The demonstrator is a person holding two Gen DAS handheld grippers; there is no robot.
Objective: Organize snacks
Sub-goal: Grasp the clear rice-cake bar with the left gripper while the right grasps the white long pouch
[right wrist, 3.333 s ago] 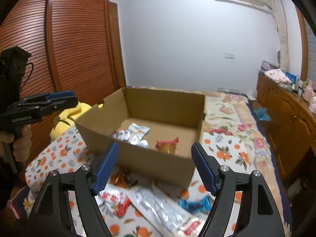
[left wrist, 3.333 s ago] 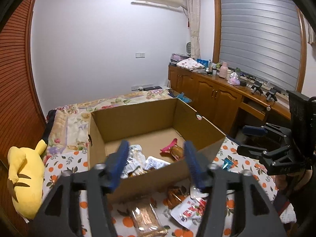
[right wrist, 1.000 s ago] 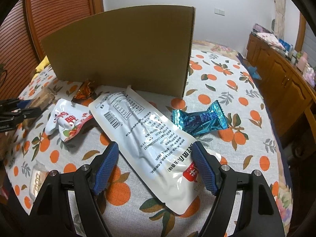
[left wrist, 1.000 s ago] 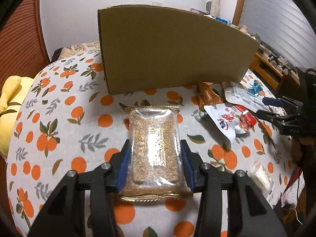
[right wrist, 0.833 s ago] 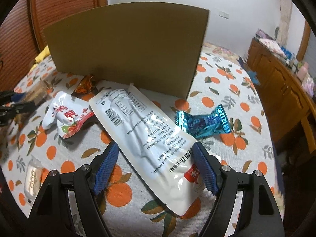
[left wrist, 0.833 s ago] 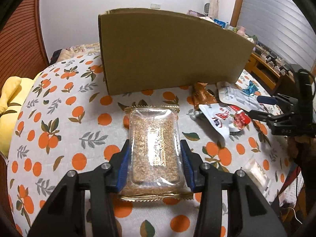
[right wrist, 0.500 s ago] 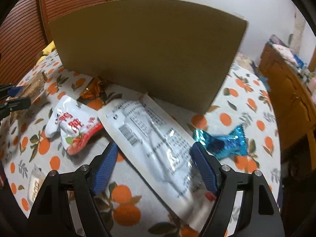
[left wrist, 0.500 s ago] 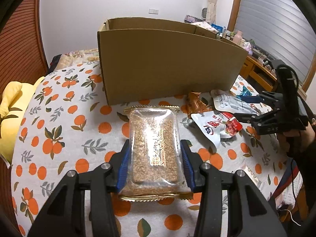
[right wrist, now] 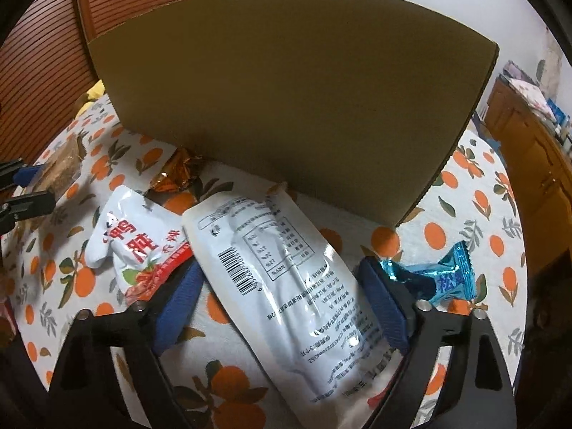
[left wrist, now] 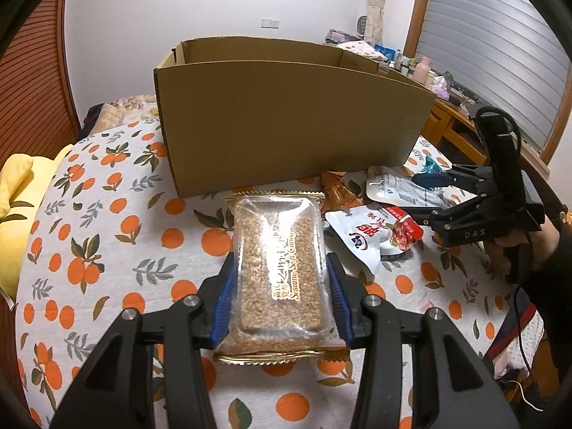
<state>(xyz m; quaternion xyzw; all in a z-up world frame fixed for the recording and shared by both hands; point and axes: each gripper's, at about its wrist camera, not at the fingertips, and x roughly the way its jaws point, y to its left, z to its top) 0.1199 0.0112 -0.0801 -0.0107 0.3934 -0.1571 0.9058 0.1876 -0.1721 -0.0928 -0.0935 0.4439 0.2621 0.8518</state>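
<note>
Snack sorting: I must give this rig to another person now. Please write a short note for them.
Left gripper: shut on the sesame candy pack, in front of the cardboard box.
Right gripper: open, straddling the long white pouch, which lies on the orange-print cloth.
Loose by the box: red-and-white pouch, orange wrapper, blue candy.
Done: nothing visible; the box's inside is hidden.
Left: drop the sesame pack in, then the others.

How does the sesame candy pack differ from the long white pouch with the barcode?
The sesame candy pack is clear, showing brown seeds; the white pouch is opaque, printed side up. The left gripper squeezes the pack; the right gripper straddles the pouch, open. Both are flat sealed snacks outside the cardboard box.
</note>
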